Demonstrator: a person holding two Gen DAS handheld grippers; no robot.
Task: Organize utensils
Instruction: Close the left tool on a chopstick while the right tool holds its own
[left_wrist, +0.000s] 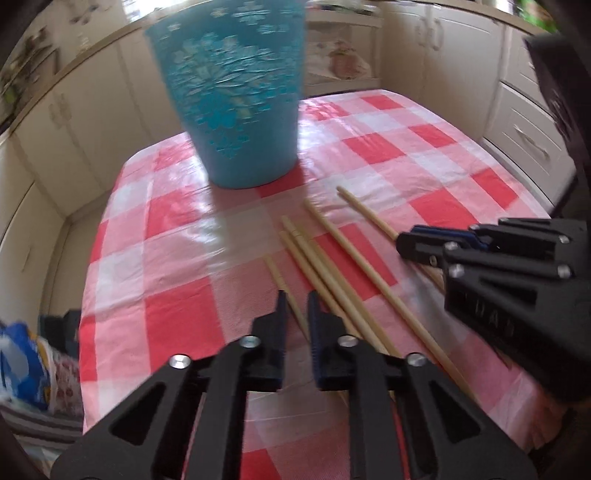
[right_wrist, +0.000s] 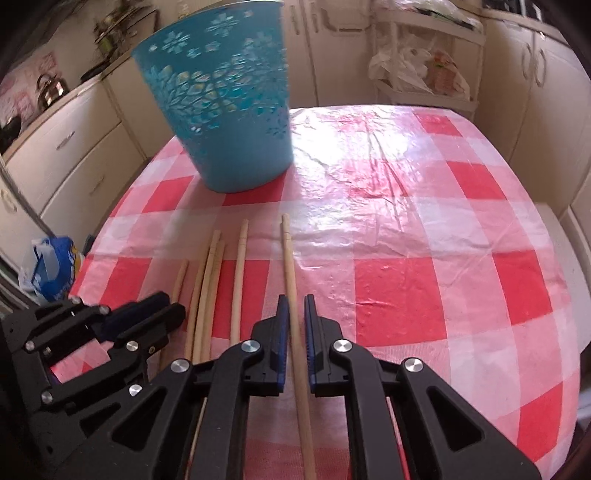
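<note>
Several wooden chopsticks (left_wrist: 332, 254) lie side by side on the red-and-white checked tablecloth (left_wrist: 177, 258), in front of a tall teal cut-out basket (left_wrist: 232, 92). My left gripper (left_wrist: 297, 306) is open, its jaws a small gap apart, straddling the leftmost chopstick (left_wrist: 282, 282). My right gripper (right_wrist: 294, 314) is open, jaws a small gap apart around the rightmost chopstick (right_wrist: 290, 266). The basket (right_wrist: 221, 99) stands upright at the table's far left. Each gripper shows in the other's view: the right (left_wrist: 410, 242), the left (right_wrist: 166, 306).
Cream kitchen cabinets (right_wrist: 74, 147) surround the table. A white shelf rack with plastic bags (right_wrist: 421, 66) stands behind the far edge. A blue bag (right_wrist: 55, 266) sits on the floor at the left. The tablecloth (right_wrist: 424, 240) is wrinkled and shiny.
</note>
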